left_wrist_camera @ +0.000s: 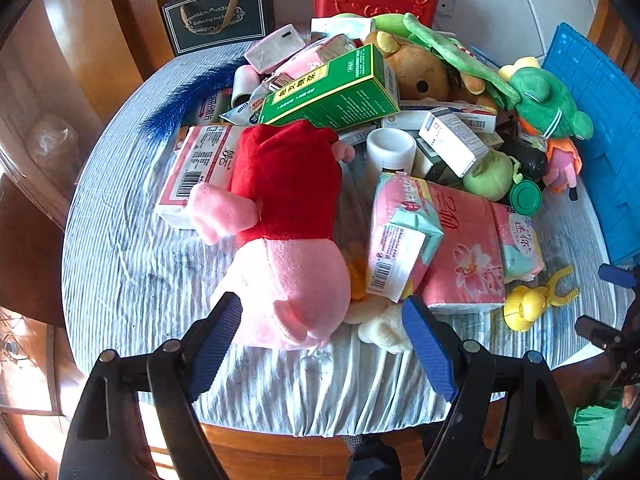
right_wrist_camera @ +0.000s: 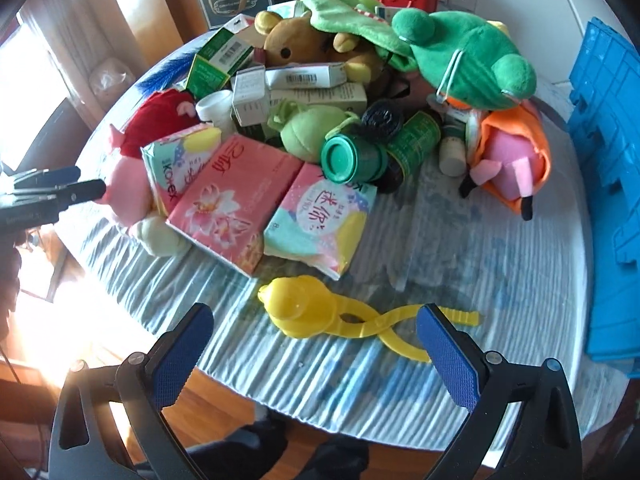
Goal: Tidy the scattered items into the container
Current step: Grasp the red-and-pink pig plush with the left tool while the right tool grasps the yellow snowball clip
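Over the table edge, left gripper (left_wrist_camera: 322,322) held low and level, jaws wide, either side of the pink pig (left_wrist_camera: 292,240), gripping nothing. Right gripper (right_wrist_camera: 314,338) level too, spread wide around the yellow clip (right_wrist_camera: 316,312), empty. Blue crate (right_wrist_camera: 608,184) lies far right.

Strong daylight from left; blown-out glare at lower left of right wrist view. Fisheye bends edges, dark vignette corners. Centre sharp, periphery soft.
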The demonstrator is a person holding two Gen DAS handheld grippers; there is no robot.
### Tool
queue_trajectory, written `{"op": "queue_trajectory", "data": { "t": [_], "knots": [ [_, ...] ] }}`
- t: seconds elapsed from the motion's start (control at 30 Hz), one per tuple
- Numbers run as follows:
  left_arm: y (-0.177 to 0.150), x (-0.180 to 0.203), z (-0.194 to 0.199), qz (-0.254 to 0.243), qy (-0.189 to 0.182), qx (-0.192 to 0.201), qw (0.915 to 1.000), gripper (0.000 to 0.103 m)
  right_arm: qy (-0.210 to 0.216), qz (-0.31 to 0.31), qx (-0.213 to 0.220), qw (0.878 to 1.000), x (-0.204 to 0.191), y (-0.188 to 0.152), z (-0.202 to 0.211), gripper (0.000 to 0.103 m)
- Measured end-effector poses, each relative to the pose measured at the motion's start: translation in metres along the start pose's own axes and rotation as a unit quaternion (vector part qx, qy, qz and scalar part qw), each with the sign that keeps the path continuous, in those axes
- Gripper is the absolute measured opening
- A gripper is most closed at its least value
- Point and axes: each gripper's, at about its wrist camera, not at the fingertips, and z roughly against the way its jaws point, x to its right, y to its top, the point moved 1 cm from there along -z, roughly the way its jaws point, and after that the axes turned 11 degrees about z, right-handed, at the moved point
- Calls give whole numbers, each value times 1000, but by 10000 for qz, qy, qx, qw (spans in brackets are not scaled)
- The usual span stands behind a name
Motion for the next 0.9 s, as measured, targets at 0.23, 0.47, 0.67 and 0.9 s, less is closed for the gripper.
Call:
{"op": "queue_trajectory", "data": {
  "t": [0.23,0.47,0.67,0.9],
  "knots": [
    [11,-14,-41,293,126,-129,9994,82,-49,358,-246,9990,-8,-6,-43,103],
    [22,-16,-73,355,293,-124,9989,83,-294,791,-454,9954,-20,-6,-77,102],
    [28,-14,-95,257,409,-207,9986,83,-200,597,-435,9971,-8,-11,-88,92],
    [26,-13,-91,149,384,-137,9991,68,-64,520,-281,9982,-3,-6,-79,55]
  ]
}}
